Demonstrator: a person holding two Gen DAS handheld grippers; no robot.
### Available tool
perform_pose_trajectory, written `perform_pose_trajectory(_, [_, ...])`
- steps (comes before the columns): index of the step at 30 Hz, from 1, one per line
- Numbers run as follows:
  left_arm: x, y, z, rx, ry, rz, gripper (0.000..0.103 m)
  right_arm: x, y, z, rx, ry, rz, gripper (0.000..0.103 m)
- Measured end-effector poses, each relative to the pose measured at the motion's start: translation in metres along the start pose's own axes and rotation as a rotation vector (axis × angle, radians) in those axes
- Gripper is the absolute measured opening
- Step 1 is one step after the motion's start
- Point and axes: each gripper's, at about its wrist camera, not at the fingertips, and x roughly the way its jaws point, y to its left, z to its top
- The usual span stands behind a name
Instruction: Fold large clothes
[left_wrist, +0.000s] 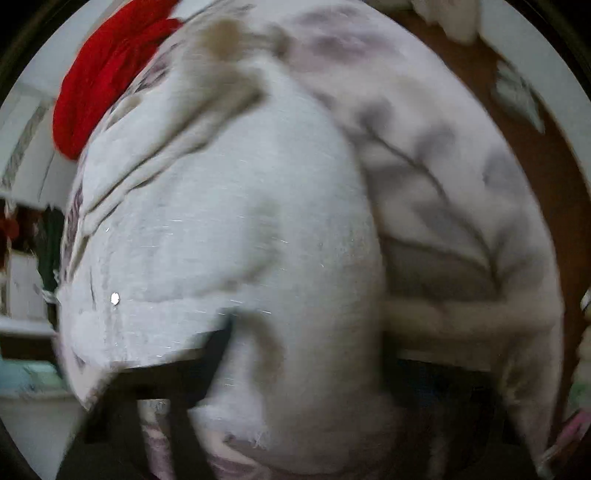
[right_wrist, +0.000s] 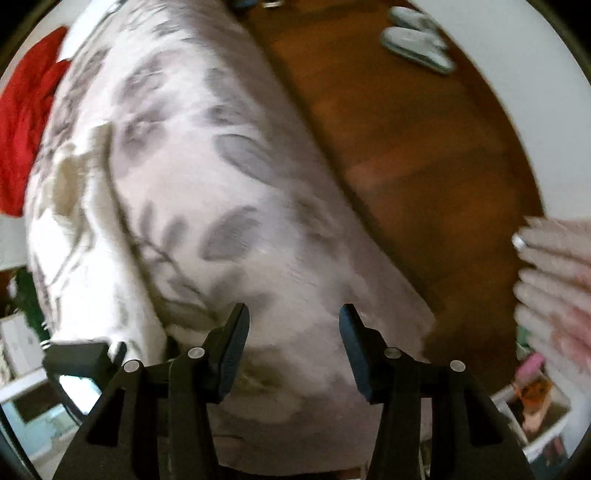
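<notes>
A large white cloth (left_wrist: 258, 229) fills the left wrist view and drapes over my left gripper (left_wrist: 236, 398), hiding its fingertips; the cloth seems held there, but the jaws do not show. Under it lies a pale bedspread with grey leaf print (right_wrist: 229, 192), also in the left wrist view (left_wrist: 443, 206). My right gripper (right_wrist: 293, 350) is open and empty, its two dark fingers (right_wrist: 232, 347) spread just above the leaf-print fabric. The left gripper's black body (right_wrist: 79, 352) shows at the lower left of the right wrist view.
A red garment (left_wrist: 107, 74) lies at the far left of the bed, also in the right wrist view (right_wrist: 26, 110). Brown wooden floor (right_wrist: 424, 147) runs to the right, with a pair of grey slippers (right_wrist: 417, 40). A stack of folded pink-white cloth (right_wrist: 554, 280) sits at the right.
</notes>
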Motion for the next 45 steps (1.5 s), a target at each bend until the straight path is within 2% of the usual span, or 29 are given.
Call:
perform_pose_trajectory(2, [-0.008, 0.028, 0.004, -0.055, -0.021, -0.040, 0.017, 0.010, 0.028, 0.022, -0.025, 0.022, 0.112, 0.059])
perform_pose_trajectory(4, [-0.017, 0.054, 0.007, -0.088, -0.064, -0.033, 0.015, 0.022, 0.076, 0.055, -0.099, 0.030, 0.254, 0.071])
perform_pose_trajectory(5, [-0.019, 0.067, 0.007, -0.109, -0.069, -0.039, 0.014, 0.029, 0.101, 0.071, -0.141, 0.035, 0.307, 0.072])
perform_pose_trajectory(7, [-0.023, 0.078, 0.005, -0.127, -0.078, -0.040, 0.014, 0.040, 0.144, 0.095, -0.208, 0.038, 0.372, 0.079])
perform_pose_trajectory(10, [-0.033, 0.078, -0.001, -0.142, -0.090, -0.050, 0.014, 0.066, 0.221, 0.138, -0.283, 0.044, 0.495, 0.082])
perform_pose_trajectory(13, [-0.035, 0.082, -0.004, -0.151, -0.098, -0.070, 0.014, 0.098, 0.263, 0.161, -0.279, 0.102, 0.544, 0.083])
perform_pose_trajectory(14, [-0.034, 0.085, -0.005, -0.159, -0.101, -0.080, 0.014, 0.115, 0.277, 0.164, -0.300, 0.135, 0.501, 0.083])
perform_pose_trajectory(15, [-0.032, 0.088, -0.004, -0.165, -0.105, -0.092, 0.014, 0.133, 0.288, 0.166, -0.332, 0.169, 0.409, 0.083])
perform_pose_trajectory(17, [-0.030, 0.089, 0.002, -0.179, -0.110, -0.110, 0.014, 0.152, 0.294, 0.165, -0.297, 0.221, 0.361, 0.083])
perform_pose_trajectory(18, [-0.030, 0.094, 0.002, -0.192, -0.117, -0.118, 0.013, 0.150, 0.294, 0.165, -0.259, 0.215, 0.355, 0.079])
perform_pose_trajectory(19, [-0.030, 0.101, 0.002, -0.211, -0.125, -0.131, 0.013, 0.144, 0.295, 0.164, -0.217, 0.199, 0.346, 0.071])
perform_pose_trajectory(21, [-0.030, 0.115, 0.000, -0.244, -0.132, -0.158, 0.013, 0.135, 0.299, 0.159, -0.221, 0.178, 0.291, 0.067])
perform_pose_trajectory(22, [-0.029, 0.122, -0.001, -0.256, -0.140, -0.172, 0.013, 0.130, 0.303, 0.156, -0.254, 0.155, 0.234, 0.067])
perform_pose_trajectory(23, [-0.028, 0.127, -0.001, -0.262, -0.144, -0.180, 0.013, 0.129, 0.305, 0.154, -0.273, 0.144, 0.206, 0.068])
perform_pose_trajectory(25, [-0.023, 0.137, -0.002, -0.279, -0.154, -0.207, 0.013, 0.126, 0.305, 0.149, -0.305, 0.110, 0.120, 0.092])
perform_pose_trajectory(26, [-0.021, 0.140, -0.002, -0.279, -0.158, -0.217, 0.013, 0.127, 0.305, 0.149, -0.307, 0.098, 0.100, 0.095])
perform_pose_trajectory(27, [-0.019, 0.144, -0.002, -0.280, -0.161, -0.227, 0.013, 0.134, 0.301, 0.151, -0.291, 0.117, 0.103, 0.095])
perform_pose_trajectory(29, [-0.017, 0.152, -0.003, -0.275, -0.165, -0.248, 0.013, 0.157, 0.291, 0.151, -0.147, 0.200, 0.203, 0.093])
perform_pose_trajectory(30, [-0.017, 0.160, -0.004, -0.281, -0.170, -0.260, 0.013, 0.157, 0.290, 0.151, -0.091, 0.179, 0.235, 0.072])
perform_pose_trajectory(31, [-0.018, 0.164, -0.005, -0.284, -0.170, -0.266, 0.013, 0.153, 0.292, 0.149, -0.057, 0.166, 0.271, 0.032])
perform_pose_trajectory(32, [-0.020, 0.174, -0.007, -0.295, -0.168, -0.274, 0.013, 0.143, 0.300, 0.142, -0.009, 0.159, 0.321, 0.032])
perform_pose_trajectory(35, [-0.028, 0.219, -0.016, -0.364, -0.164, -0.315, 0.013, 0.099, 0.346, 0.121, -0.062, 0.080, 0.307, 0.026])
perform_pose_trajectory(37, [-0.031, 0.263, -0.023, -0.434, -0.153, -0.342, 0.012, 0.067, 0.400, 0.101, -0.130, 0.058, 0.300, 0.026])
perform_pose_trajectory(39, [-0.029, 0.307, -0.030, -0.513, -0.141, -0.363, 0.012, 0.051, 0.449, 0.085, -0.197, 0.054, 0.272, 0.026])
perform_pose_trajectory(40, [-0.024, 0.332, -0.034, -0.557, -0.130, -0.370, 0.012, 0.048, 0.489, 0.074, -0.255, 0.053, 0.244, 0.026])
perform_pose_trajectory(42, [-0.011, 0.371, -0.041, -0.633, -0.106, -0.374, 0.012, 0.052, 0.536, 0.060, -0.342, 0.059, 0.188, 0.026])
perform_pose_trajectory(45, [0.023, 0.418, -0.055, -0.714, -0.063, -0.348, 0.012, 0.093, 0.615, 0.033, -0.413, 0.077, 0.091, 0.026])
